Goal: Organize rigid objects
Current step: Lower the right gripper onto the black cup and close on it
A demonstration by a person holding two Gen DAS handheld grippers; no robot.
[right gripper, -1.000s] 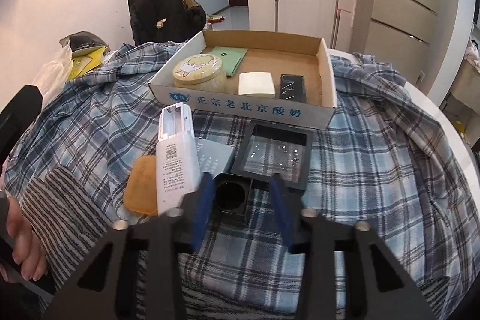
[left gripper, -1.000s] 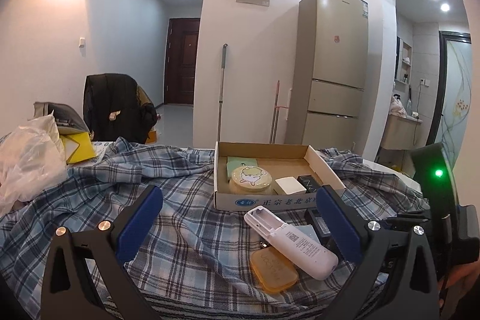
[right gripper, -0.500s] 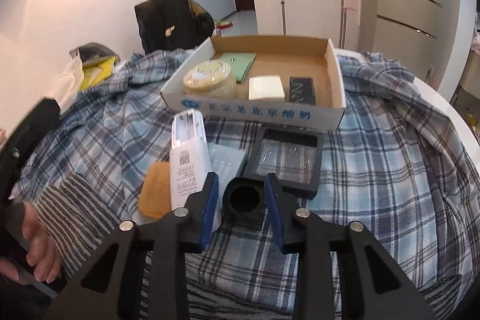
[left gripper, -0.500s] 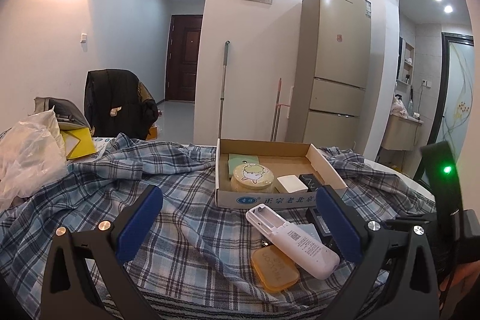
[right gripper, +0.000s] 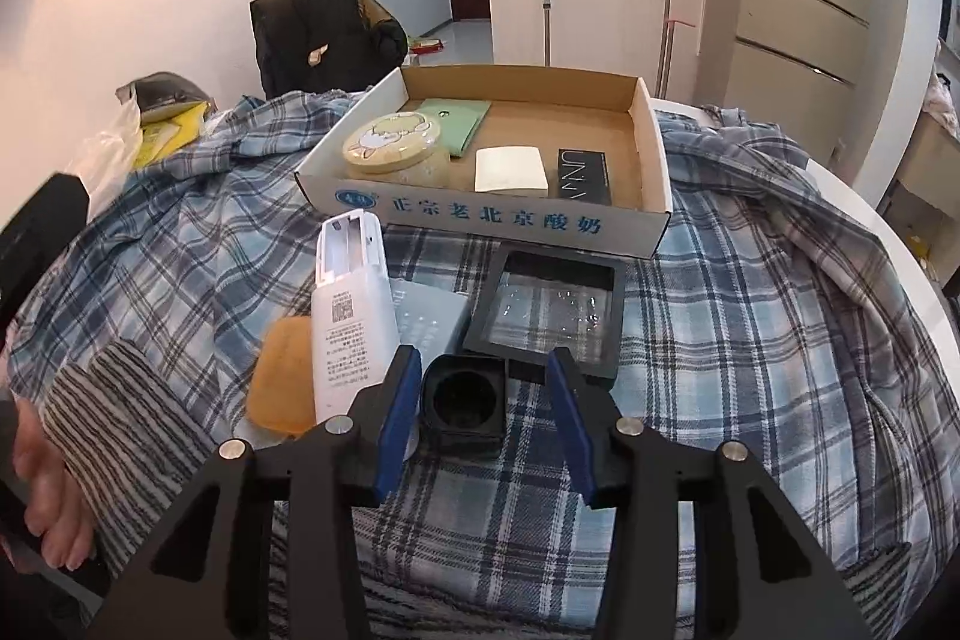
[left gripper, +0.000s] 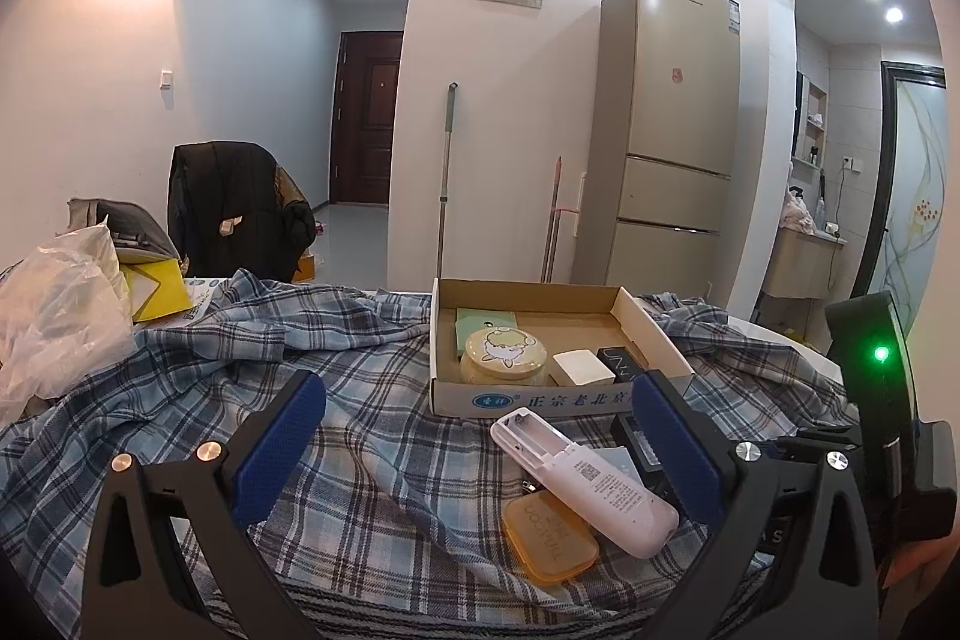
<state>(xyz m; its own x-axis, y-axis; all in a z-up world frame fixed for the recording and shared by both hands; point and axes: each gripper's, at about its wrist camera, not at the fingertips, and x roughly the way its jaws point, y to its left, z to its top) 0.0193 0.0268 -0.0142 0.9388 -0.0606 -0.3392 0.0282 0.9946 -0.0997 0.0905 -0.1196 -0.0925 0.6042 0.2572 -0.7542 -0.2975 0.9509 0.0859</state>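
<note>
Left wrist view: the left gripper [left gripper: 474, 436] hangs wide open and empty above the plaid cloth [left gripper: 372, 436]; a cardboard tray [left gripper: 540, 397] lies mid-table.

Right wrist view: the right gripper [right gripper: 483, 415], jaws just opened, straddles a small black box [right gripper: 463, 403] near the table's front edge without pressing it, beside a white remote [right gripper: 354, 316].

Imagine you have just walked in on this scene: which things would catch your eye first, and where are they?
Probably the open cardboard box on the checked cloth, holding a round tin with a cartoon animal lid. In front of it lies a white remote beside an orange case. Nearest, the right gripper straddles a small black box, its jaws having just been opening.
</note>
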